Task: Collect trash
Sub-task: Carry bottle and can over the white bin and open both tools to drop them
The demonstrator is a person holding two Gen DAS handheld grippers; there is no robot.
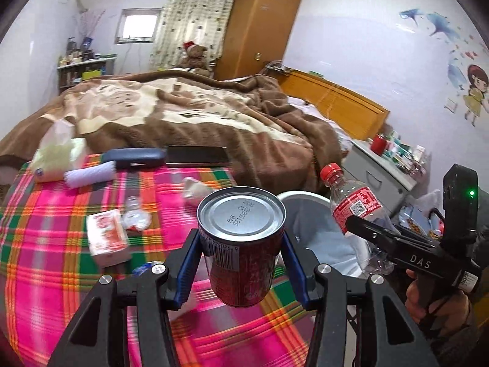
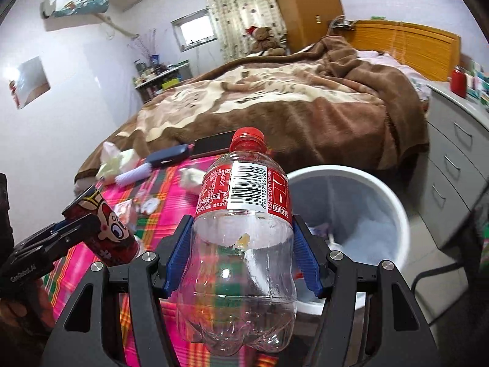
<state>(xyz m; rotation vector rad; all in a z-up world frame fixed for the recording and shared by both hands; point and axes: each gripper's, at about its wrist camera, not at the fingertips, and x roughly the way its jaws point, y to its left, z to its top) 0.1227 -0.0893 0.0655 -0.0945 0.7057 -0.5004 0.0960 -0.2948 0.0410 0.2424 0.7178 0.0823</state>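
In the left wrist view my left gripper (image 1: 241,235) is shut on a red drink can (image 1: 241,269), whose silver end faces the camera. It hangs above the plaid tablecloth (image 1: 61,214), beside the white bin (image 1: 305,197). In the right wrist view my right gripper (image 2: 241,223) is shut on an empty clear plastic bottle (image 2: 241,244) with a red cap and label. The bottle is upright, just left of the bin (image 2: 394,202), which has a pale liner. Each view shows the other gripper from the side: the bottle (image 1: 354,202) at the right, the can (image 2: 107,229) at the left.
On the cloth lie a small red-and-white box (image 1: 107,238), a crumpled clear wrapper (image 1: 134,214), a wad of tissue (image 1: 195,188), a white brush (image 1: 91,174), a dark case (image 1: 134,156) and a tissue pack (image 1: 55,153). A bed stands behind, grey drawers (image 2: 452,153) at the right.
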